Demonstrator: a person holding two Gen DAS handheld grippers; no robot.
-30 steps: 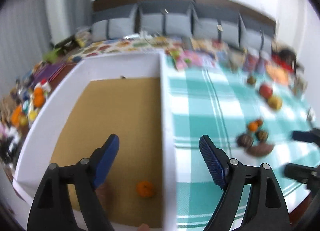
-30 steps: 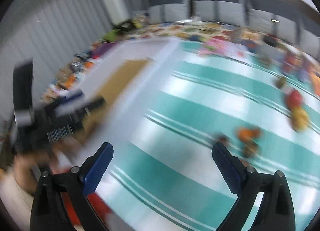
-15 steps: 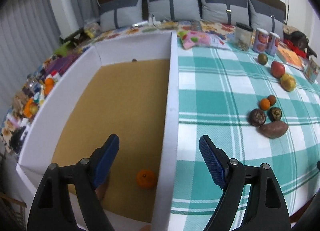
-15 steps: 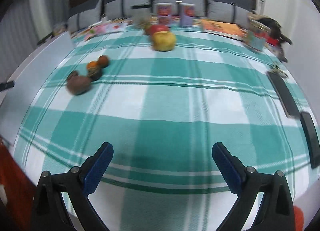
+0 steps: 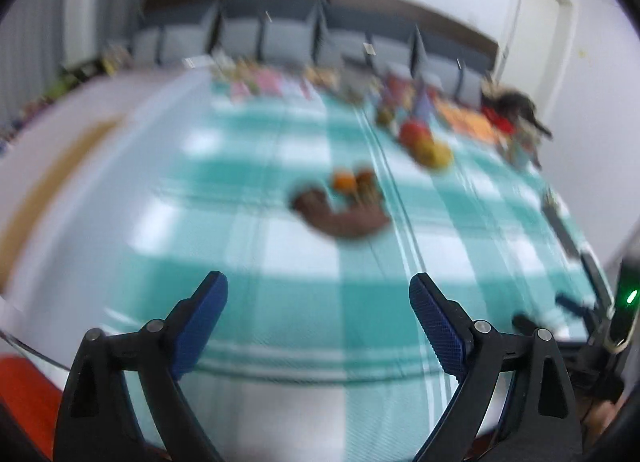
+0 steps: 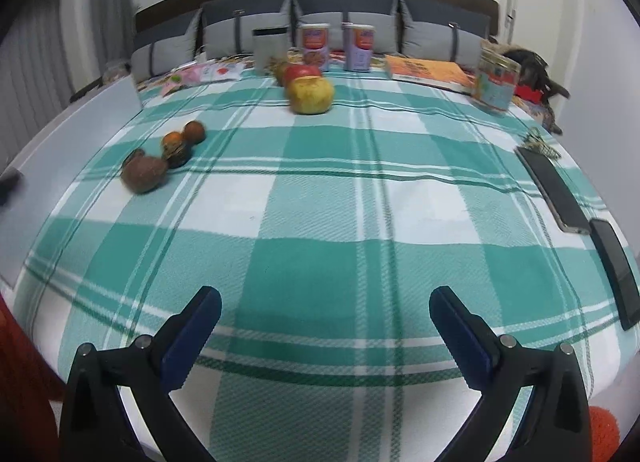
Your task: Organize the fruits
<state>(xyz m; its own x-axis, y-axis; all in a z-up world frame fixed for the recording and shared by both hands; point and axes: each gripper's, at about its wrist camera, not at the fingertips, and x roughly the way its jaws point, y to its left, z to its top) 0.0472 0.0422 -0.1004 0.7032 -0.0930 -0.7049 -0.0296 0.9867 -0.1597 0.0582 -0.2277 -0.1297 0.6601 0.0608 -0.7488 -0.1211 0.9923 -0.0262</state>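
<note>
Fruits lie on a green-and-white checked cloth [image 6: 360, 206]. In the right wrist view a brown fruit [image 6: 144, 175], a small orange [image 6: 173, 139], a dark round fruit [image 6: 179, 154] and a small brown fruit [image 6: 194, 131] cluster at the left; a yellow apple [image 6: 311, 95] and a red apple [image 6: 304, 71] sit farther back. My right gripper [image 6: 325, 312] is open and empty near the front edge. The left wrist view is blurred: my left gripper [image 5: 318, 304] is open and empty, with the brown fruit cluster [image 5: 340, 214] ahead. The white box [image 5: 52, 166] is at its left.
Two cans [image 6: 316, 47], a grey container [image 6: 269, 49], an orange book [image 6: 428, 71] and a printed jar [image 6: 496, 85] stand at the back. Two phones [image 6: 554, 190] lie along the right edge. Grey cushions [image 6: 344, 10] line the far side.
The left gripper has swung right, from over the box with an orange in it to over the cloth. The right view has steadied on the fruits. Both grippers stay open.
</note>
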